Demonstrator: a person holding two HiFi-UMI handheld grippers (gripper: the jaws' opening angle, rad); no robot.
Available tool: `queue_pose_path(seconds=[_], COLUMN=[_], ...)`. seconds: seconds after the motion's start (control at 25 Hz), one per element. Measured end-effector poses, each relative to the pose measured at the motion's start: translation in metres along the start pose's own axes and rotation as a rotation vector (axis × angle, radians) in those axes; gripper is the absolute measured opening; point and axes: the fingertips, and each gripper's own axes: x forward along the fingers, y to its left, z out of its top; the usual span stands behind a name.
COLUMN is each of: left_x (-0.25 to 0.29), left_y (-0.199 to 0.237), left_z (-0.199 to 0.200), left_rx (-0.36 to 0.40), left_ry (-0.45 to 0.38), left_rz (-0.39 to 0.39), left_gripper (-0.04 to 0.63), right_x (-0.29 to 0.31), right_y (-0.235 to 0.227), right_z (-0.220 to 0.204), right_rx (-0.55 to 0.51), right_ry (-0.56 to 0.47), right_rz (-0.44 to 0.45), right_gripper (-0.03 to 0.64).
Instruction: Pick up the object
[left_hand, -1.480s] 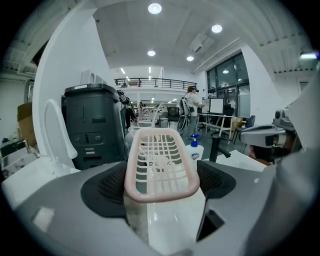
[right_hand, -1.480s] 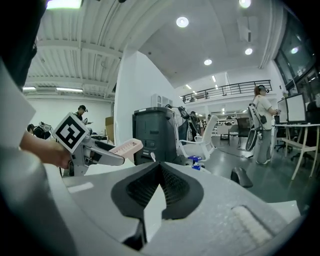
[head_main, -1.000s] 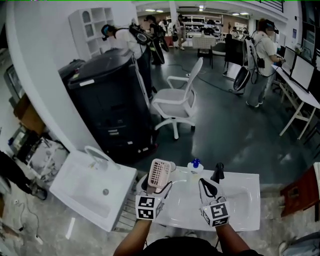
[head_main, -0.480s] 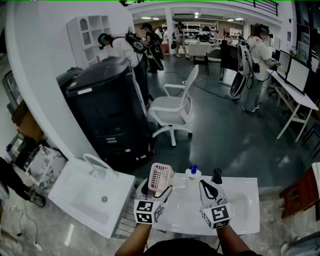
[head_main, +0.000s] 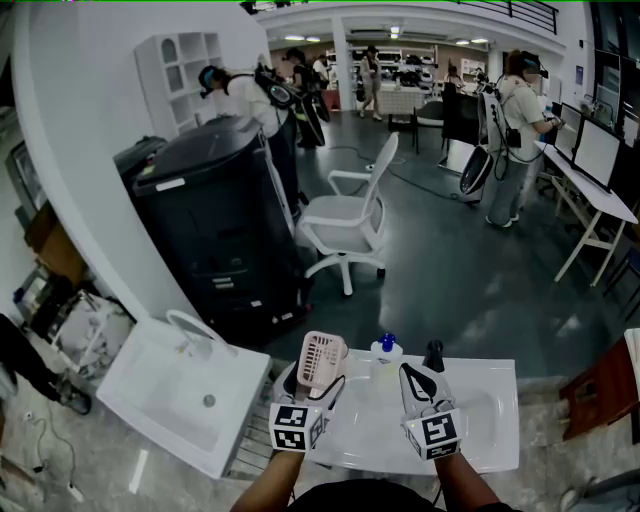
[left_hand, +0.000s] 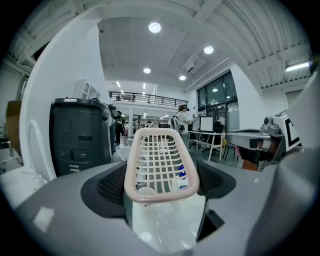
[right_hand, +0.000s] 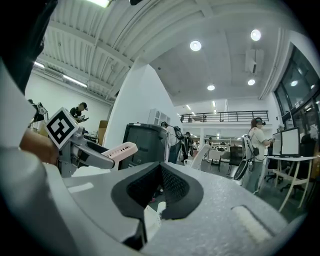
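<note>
A pink plastic lattice basket (head_main: 321, 359) stands on end in my left gripper (head_main: 312, 385), above the left part of a white washbasin (head_main: 480, 425). In the left gripper view the basket (left_hand: 161, 165) fills the gap and both pads press on its sides. My right gripper (head_main: 418, 380) hovers over the basin to the right, shut, with nothing between its pads (right_hand: 175, 192). From the right gripper view the left gripper (right_hand: 87, 152) shows at the left with the basket (right_hand: 120, 149) sticking out of it.
A blue-capped bottle (head_main: 386, 347) and a black tap (head_main: 433, 354) stand at the basin's far edge. A second white sink (head_main: 175, 390) lies to the left. Beyond are a black cabinet (head_main: 215, 220), a white chair (head_main: 350, 215), desks with monitors (head_main: 600, 160) and several people.
The head view has tilted a little. The left gripper keeps the basket in almost the same place, and the right gripper has stayed shut beside it.
</note>
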Motion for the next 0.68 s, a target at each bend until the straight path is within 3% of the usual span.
queue_pose_path(seconds=[0.68], left_x=[-0.0056], left_y=[-0.0025], left_z=[-0.0047], left_rx=[-0.016], left_ry=[-0.013], left_rz=[0.007], left_gripper=[0.459], right_x=[-0.0024], right_y=[0.0003], right_z=[-0.0049], right_rx=[0.011], right_ry=[0.002], right_rz=[0.011], right_gripper=[0.002])
